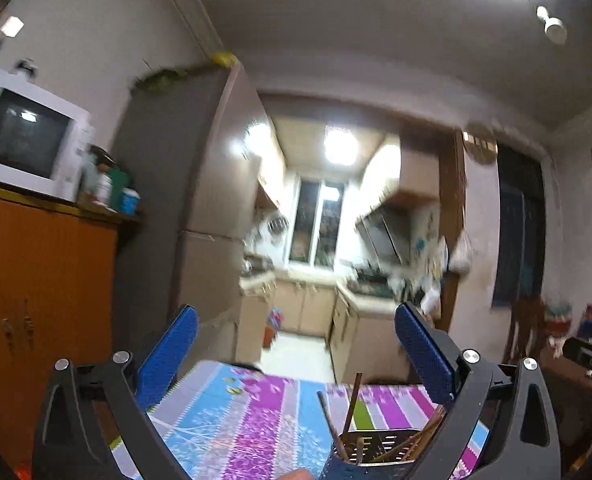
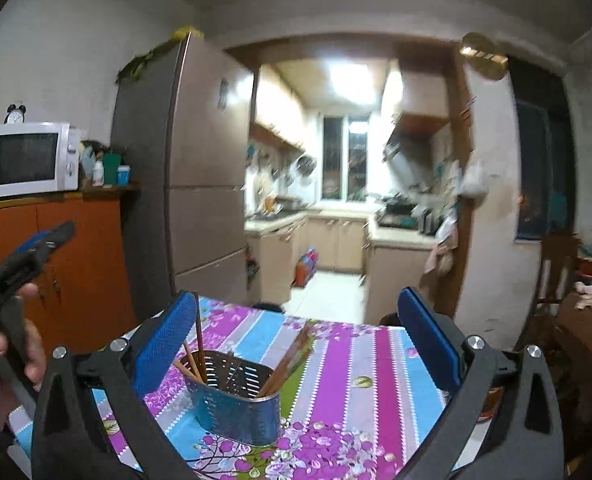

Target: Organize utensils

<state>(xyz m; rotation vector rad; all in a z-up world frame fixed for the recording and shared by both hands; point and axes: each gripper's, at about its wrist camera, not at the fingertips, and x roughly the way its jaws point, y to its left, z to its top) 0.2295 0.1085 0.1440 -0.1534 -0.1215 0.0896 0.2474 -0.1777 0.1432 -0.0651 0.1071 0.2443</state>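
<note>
Right wrist view showed my right tongs [image 2: 296, 336] released above the chopstick holder [image 2: 236, 396] on the counter [image 2: 376, 380]; my left tongs [image 1: 296, 344] were released, empty too.

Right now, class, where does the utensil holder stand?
In the right wrist view, the utensil holder stands on the striped tablecloth, low centre, chopsticks inside.

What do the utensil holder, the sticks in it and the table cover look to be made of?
Holder: likely thin metal, blue outside, punched with rows of small holes. Chopsticks: probably wood or bamboo, brown and matte. Table cover: seemingly printed plastic sheet or oilcloth, smooth, striped and floral.
</note>
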